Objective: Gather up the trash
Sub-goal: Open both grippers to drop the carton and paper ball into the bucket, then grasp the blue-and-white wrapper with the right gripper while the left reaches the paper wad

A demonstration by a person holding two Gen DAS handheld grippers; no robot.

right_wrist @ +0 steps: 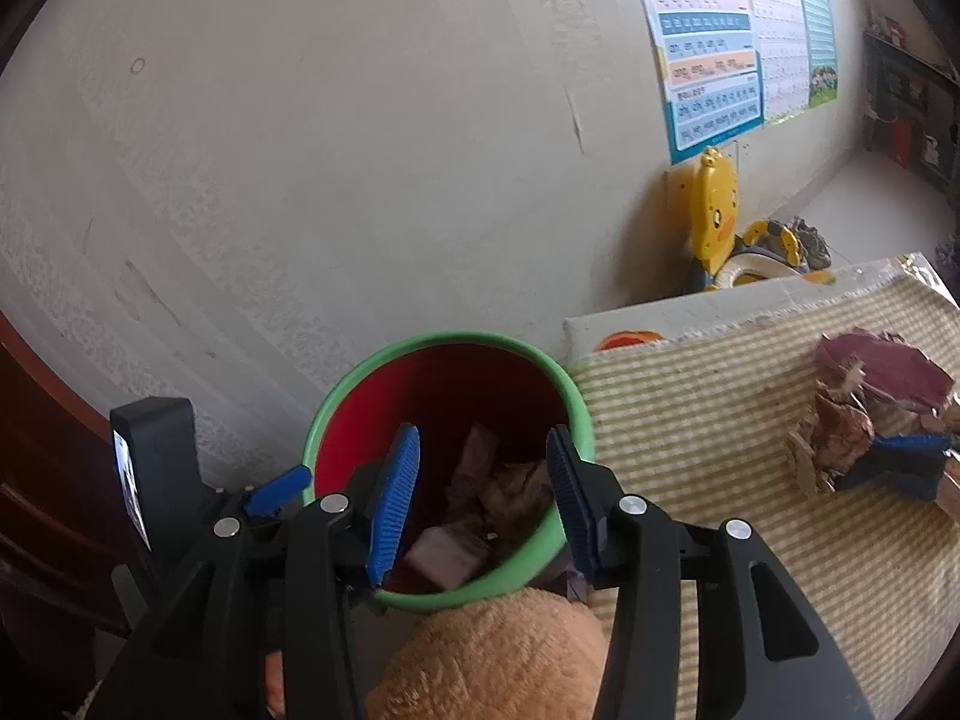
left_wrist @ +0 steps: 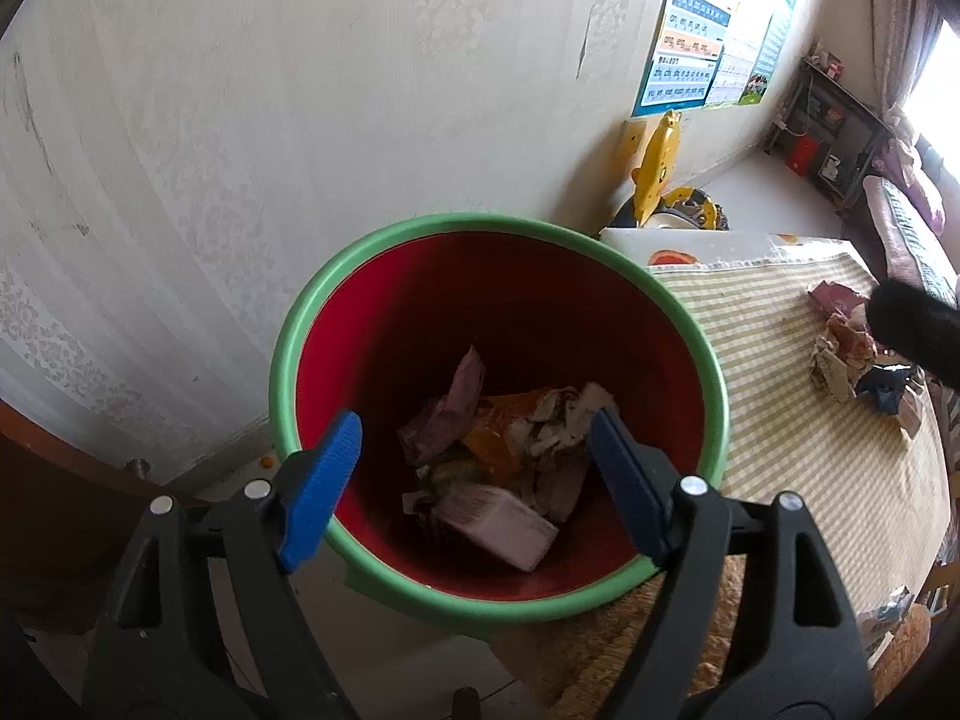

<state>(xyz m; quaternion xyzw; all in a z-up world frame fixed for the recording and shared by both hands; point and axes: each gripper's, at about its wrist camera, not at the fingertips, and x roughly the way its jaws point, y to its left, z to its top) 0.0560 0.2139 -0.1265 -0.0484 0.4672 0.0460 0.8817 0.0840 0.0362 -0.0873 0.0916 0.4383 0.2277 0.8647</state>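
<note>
Wall poster (right_wrist: pixel 711 54): pinyin syllable rows

Two hand-held grippers tilt downward side by side: the left gripper (left_wrist: pixel 474 492) stands with its blue-padded jaws spread wide and nothing between them, while the right gripper (right_wrist: pixel 480 504) has its ribbed blue pads parted more narrowly, also gripping nothing. In the right wrist view, one blue fingertip (right_wrist: pixel 279 489) of the left gripper shows at the left
</note>
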